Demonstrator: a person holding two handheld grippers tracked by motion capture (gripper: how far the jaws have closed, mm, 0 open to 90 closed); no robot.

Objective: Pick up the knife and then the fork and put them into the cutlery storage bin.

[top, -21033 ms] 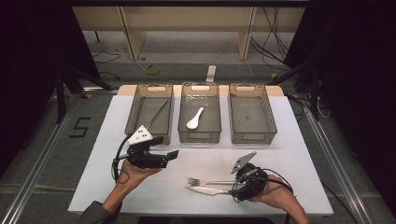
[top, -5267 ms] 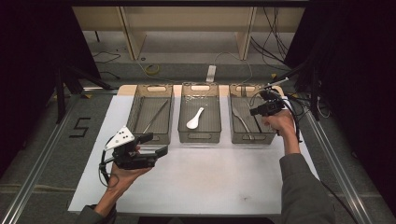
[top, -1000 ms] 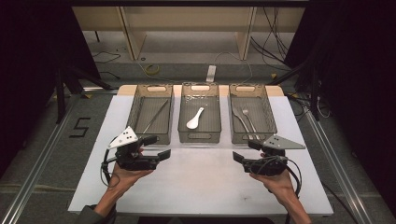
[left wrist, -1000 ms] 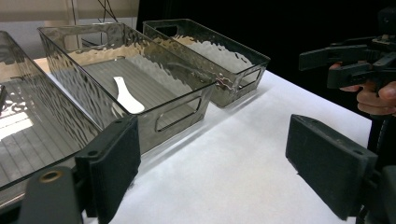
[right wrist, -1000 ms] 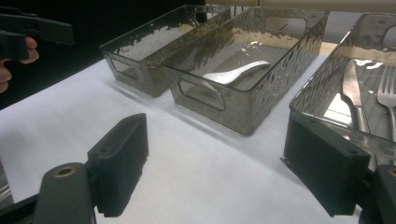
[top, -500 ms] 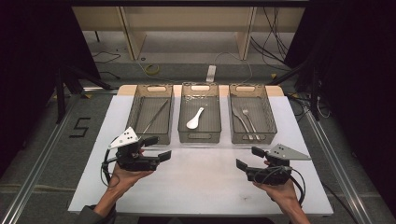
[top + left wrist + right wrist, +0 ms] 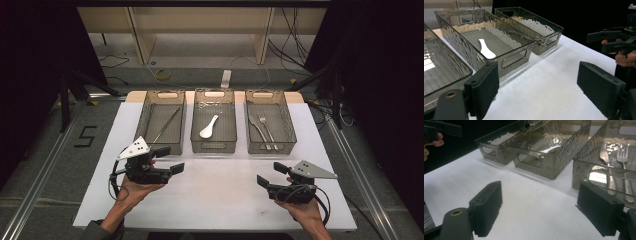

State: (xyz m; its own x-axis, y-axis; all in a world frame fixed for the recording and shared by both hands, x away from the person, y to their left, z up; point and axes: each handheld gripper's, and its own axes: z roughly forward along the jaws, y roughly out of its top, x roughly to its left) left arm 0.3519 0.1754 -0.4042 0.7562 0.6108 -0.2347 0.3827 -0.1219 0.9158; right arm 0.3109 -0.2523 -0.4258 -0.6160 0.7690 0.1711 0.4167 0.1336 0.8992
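Nearest, the left gripper [image 7: 169, 159] and right gripper [image 7: 271, 174] hover low over the bare white surface [image 7: 220, 195], both with jaws spread wide and holding nothing. Beyond them sit three bins: chopsticks [image 7: 166, 124] left, spoon [image 7: 208, 127] middle, knife [image 7: 258, 131] and fork [image 7: 267, 131] right. Sorting looks finished; best to keep both hands level and well short of the bin walls.

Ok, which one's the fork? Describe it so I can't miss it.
Three clear bins stand in a row at the table's far edge; look in the right bin. Two metal pieces lie there lengthwise, and the fork is the right-hand one. It has tines, unlike the knife beside it.
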